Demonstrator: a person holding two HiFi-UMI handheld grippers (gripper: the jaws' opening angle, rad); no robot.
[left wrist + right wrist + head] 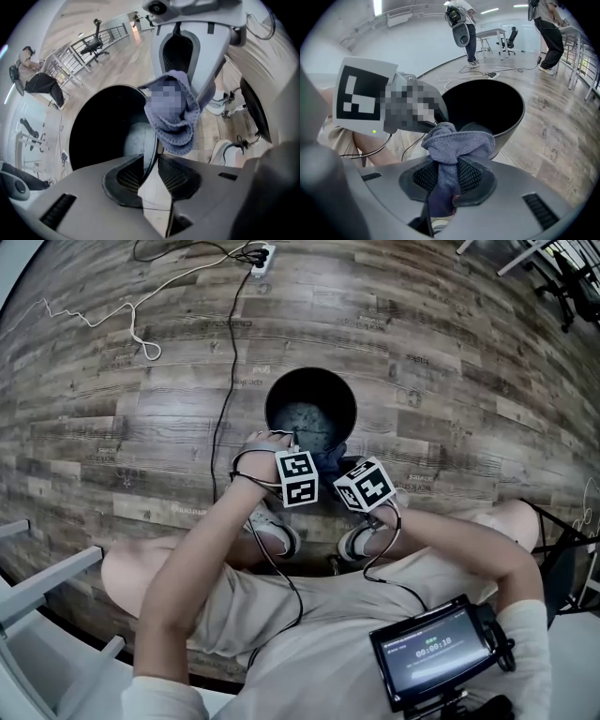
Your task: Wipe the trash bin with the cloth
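- On the wooden floor (450, 381), at twelve o'clock from the seated person's shoes, the dark round trash bin (298, 390) stands upright with its mouth open.
- The left gripper (150, 161) has its jaws narrow, pinched on the bin's thin rim at about seven o'clock, which looks like bracing.
- The right gripper (449, 173) has its jaws clamped on the bunched blue-grey cloth (457, 143), which is near the rim at about five o'clock; I cannot tell whether the two touch.
- In my judgement the set-up is done, with the bin steadied and the cloth in hand. Wiping the rim, the inside and the outer wall looks largely ahead, as no cleaned patch shows.
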